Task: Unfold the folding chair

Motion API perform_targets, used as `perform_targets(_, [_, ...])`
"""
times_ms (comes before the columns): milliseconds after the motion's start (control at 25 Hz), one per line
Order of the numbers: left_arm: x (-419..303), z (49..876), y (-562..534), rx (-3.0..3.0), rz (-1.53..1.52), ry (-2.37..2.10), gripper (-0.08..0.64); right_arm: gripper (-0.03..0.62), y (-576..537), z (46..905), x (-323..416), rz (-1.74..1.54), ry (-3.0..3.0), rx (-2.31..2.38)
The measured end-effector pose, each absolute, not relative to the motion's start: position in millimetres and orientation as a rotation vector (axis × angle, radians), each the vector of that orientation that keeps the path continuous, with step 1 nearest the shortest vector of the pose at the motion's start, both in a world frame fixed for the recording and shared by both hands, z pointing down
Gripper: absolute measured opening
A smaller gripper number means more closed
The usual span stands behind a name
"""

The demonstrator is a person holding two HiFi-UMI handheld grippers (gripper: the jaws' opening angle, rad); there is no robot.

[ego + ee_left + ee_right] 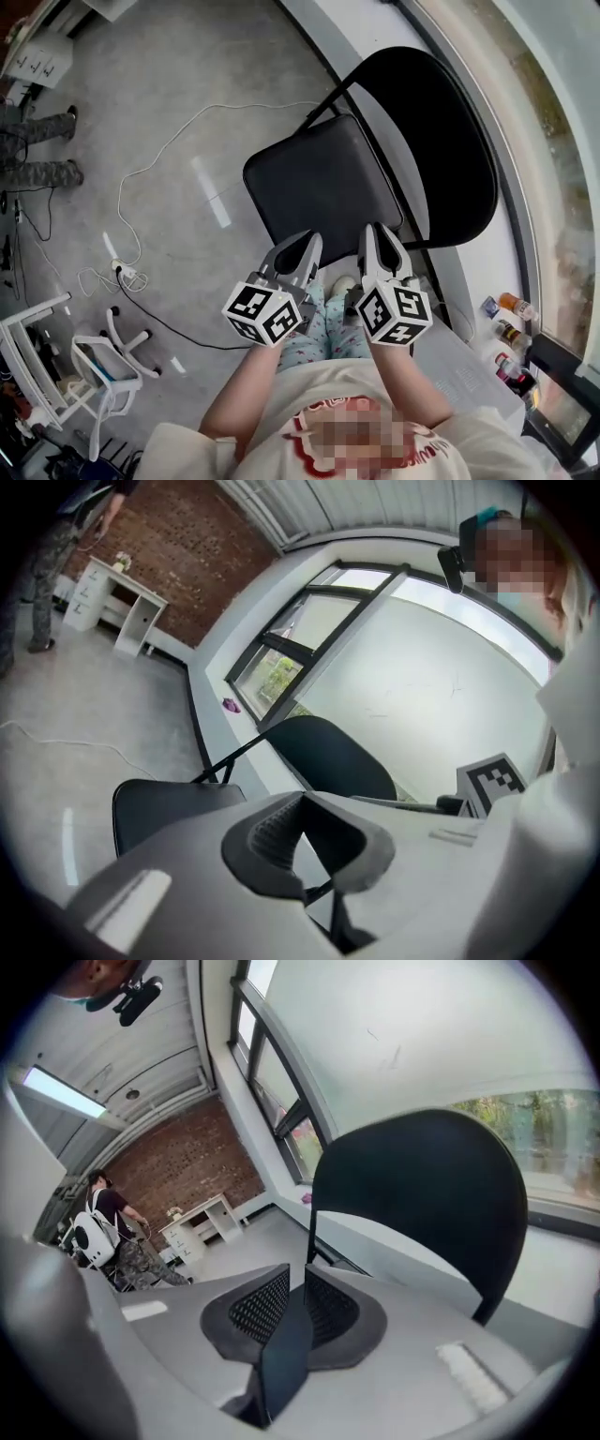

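The black folding chair stands opened out beside the window, with its seat [319, 183] flat and its rounded backrest [441, 131] upright. Both grippers hover near my body over the seat's near edge and touch nothing. My left gripper [302, 242] has its jaws a little apart and empty; the left gripper view shows the seat [159, 803] and backrest [337, 757] beyond its pads [267, 832]. My right gripper [380, 230] shows only a narrow slit between its mesh pads [258, 1307], with nothing in it. The backrest [422, 1194] fills that view.
A white cable [159, 159] runs over the grey floor to a power strip [127, 275]. White racks [103, 366] stand at lower left. Small bottles [511, 323] sit on the window sill at right. A person's legs [37, 150] are at far left, with a white desk [117, 602] beyond.
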State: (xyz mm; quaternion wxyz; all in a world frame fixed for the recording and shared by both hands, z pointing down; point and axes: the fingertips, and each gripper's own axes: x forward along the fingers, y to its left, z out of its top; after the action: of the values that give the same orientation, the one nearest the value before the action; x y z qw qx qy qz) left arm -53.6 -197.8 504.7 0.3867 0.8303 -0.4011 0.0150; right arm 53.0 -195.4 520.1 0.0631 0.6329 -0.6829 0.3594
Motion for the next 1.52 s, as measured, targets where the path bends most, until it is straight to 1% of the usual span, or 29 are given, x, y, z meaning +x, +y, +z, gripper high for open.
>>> perform_targets(80, [-53,484,-200,2.135,0.039,-1.042,0.0,0.046,-204,496,54,1.024,-2.115,1.896])
perform_targets(160, [-51,465,-202,2.142,0.03,-1.056,0.0,0.012,-207,472,55,0.978,-2.159,1.879])
perform_targets(400, [-35,410,-208,2.202,0.0,-1.059,0.0,0.011,-205,410,54,0.867,-2.288,1.813])
perform_targets(800, [4,339,-193,2.329,-0.028,-1.08,0.0,0.016,-196,332,67,0.665,-2.49,1.75])
perform_targets(960, [11,324,-183,2.359,-0.04,-1.117,0.0,0.021,-187,320,70,0.603,-2.53,1.736])
perform_targets(1280, [25,324,-148,2.339,-0.036,-1.119,0.0,0.021,-155,324,74,0.576,-2.556,1.687])
perform_targets(1520, [21,314,-136,2.38,-0.028,-1.115,0.0,0.021,-138,304,69,0.522,-2.603,1.715])
